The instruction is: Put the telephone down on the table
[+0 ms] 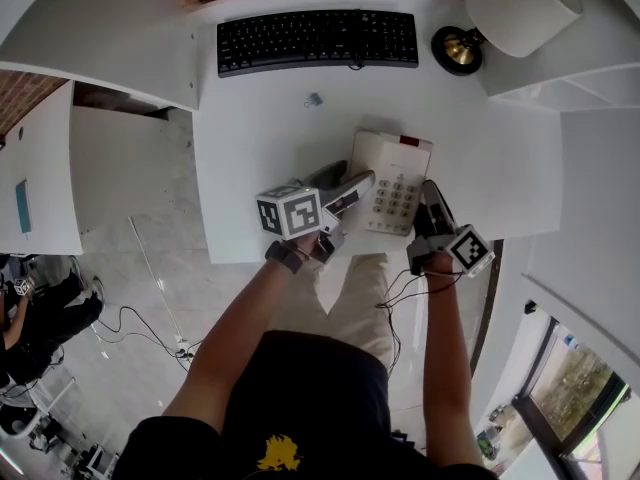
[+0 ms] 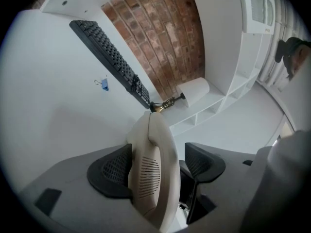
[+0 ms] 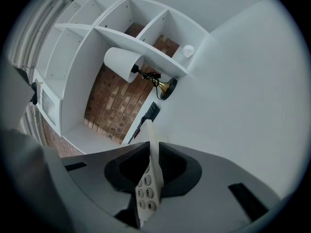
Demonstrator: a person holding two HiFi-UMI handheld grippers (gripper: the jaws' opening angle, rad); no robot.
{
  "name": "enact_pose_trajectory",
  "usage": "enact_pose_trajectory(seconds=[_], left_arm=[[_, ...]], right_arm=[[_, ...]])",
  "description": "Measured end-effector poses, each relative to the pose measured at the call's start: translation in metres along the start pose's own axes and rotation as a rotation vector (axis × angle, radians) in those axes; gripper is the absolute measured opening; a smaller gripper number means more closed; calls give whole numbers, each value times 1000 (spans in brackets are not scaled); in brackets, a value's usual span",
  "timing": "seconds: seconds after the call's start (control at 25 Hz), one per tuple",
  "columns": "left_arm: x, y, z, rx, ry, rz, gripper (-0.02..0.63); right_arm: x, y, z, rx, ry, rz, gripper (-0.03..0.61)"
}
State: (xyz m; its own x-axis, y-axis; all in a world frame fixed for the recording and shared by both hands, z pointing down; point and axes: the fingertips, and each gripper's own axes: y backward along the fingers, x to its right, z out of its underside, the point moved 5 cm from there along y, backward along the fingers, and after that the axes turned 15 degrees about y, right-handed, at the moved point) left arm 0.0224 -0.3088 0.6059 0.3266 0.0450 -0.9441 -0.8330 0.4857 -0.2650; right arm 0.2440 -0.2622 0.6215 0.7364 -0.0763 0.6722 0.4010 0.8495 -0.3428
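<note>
1. Closest to us is our own dark T-shirt (image 1: 300,388). From it both forearms reach over the front edge of the white table (image 1: 260,138), and each hand carries a grey gripper with a marker cube.
2. The left gripper (image 1: 335,206) has its black ribbed fingers (image 2: 114,171) spread wide and closed round the cream plastic telephone handset (image 2: 151,178). The left pad lies flat against it, and the right one meets its rounded flank with barely a dark sliver showing.
3. The right gripper (image 1: 428,216) has its fingers (image 3: 177,169) nearly together, clamped on a thin edge at the near right corner of the cream telephone base with round number keys (image 1: 392,173).
4. The telephone is near the table's front edge, with the base flat on the top or just above it; we cannot tell which. The handset slants along the base's left side, and we cannot tell whether it sits in its cradle.
5. Our first worry is the right hold. A pinch on a thin edge resists twisting poorly, so the base could swing or slip while we lower it.
6. The handset is smooth and curved, so a slack squeeze could let it roll out and drop onto the keys.
7. This close to the edge, releasing early or off-level could tip the telephone over the side.
8. The black keyboard (image 1: 318,38), the small blue clip (image 1: 314,99) and the white-shaded brass lamp (image 1: 510,13) stand well apart, so we expect no collision there.
</note>
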Motion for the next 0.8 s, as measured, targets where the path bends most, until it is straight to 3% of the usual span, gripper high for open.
enact_pose_trajectory(seconds=[0.2, 0.32, 0.6, 0.8], left_arm=[[-3, 3, 0, 38, -1, -49, 347], [-2, 1, 0, 41, 6, -24, 337], [-1, -1, 4, 43, -69, -56, 320], [-2, 0, 3, 32, -110, -84, 313]], right_arm=[[-1, -6, -7, -3, -22, -33, 48], [2, -5, -6, -6, -34, -22, 46], [3, 0, -7, -10, 16, 4, 24], [2, 2, -13, -18, 111, 17, 25]])
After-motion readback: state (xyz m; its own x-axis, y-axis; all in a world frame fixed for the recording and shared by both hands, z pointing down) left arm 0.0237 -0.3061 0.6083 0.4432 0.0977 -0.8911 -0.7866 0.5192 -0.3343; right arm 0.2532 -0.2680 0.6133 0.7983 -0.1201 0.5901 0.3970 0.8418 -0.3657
